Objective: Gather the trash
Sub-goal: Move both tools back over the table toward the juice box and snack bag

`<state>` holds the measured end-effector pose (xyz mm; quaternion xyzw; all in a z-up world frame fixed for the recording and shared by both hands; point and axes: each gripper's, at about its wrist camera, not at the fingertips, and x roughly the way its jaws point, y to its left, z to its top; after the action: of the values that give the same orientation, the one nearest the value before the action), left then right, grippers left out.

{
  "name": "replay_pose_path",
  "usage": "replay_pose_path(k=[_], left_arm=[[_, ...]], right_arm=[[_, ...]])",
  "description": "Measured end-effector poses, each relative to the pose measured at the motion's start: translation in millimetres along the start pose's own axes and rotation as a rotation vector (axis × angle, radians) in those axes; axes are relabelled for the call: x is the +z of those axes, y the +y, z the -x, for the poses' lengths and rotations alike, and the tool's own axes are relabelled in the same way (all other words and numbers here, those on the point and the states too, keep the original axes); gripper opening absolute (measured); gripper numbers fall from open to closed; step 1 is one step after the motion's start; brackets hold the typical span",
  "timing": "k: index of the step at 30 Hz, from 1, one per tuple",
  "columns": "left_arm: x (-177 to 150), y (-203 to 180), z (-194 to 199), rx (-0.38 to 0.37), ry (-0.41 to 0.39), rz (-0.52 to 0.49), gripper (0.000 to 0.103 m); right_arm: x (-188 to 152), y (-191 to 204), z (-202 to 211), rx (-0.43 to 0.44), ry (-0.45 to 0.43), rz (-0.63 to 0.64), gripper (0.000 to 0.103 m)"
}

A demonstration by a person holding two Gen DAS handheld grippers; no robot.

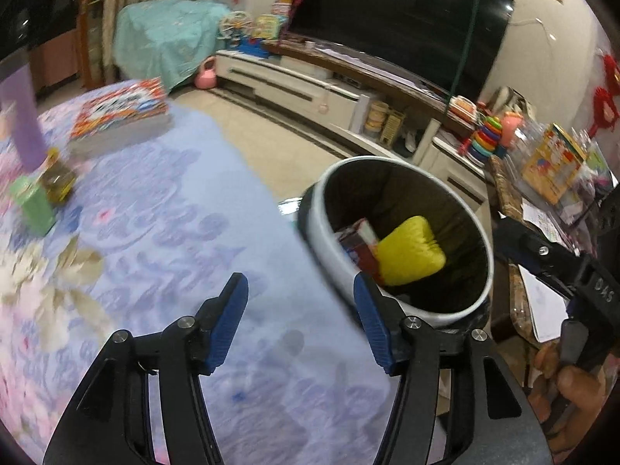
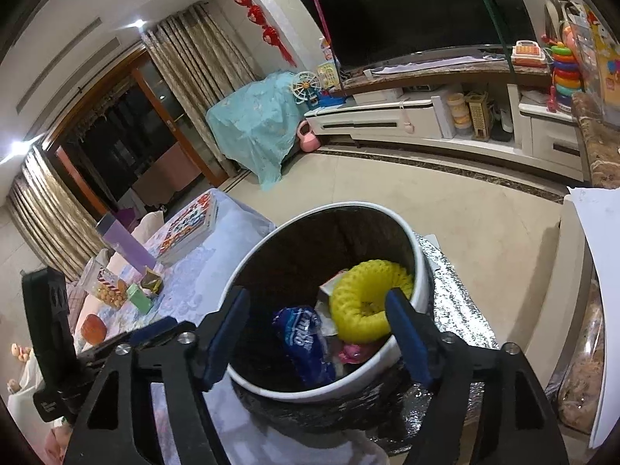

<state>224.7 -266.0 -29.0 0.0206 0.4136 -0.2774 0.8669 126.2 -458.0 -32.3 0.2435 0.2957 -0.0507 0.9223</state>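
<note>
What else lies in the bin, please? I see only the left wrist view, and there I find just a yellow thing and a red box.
Observer: A blue wrapper also lies in the bin, beside the yellow thing.
Operator: Is the right gripper holding something?
Observer: No. The right gripper is open and empty, pointed at the bin's opening.
Operator: On what does the bin stand?
Observer: On a shiny silver sheet.
</note>
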Motion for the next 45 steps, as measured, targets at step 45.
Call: replay_pose_path(k=[45], left_arm=[[-35.2,214.5,44.6,0.282,-0.059,0.372,0.073]], right_arm=[[-58.0,197.2,-110.0,0.29,0.124,0.268,0.096]])
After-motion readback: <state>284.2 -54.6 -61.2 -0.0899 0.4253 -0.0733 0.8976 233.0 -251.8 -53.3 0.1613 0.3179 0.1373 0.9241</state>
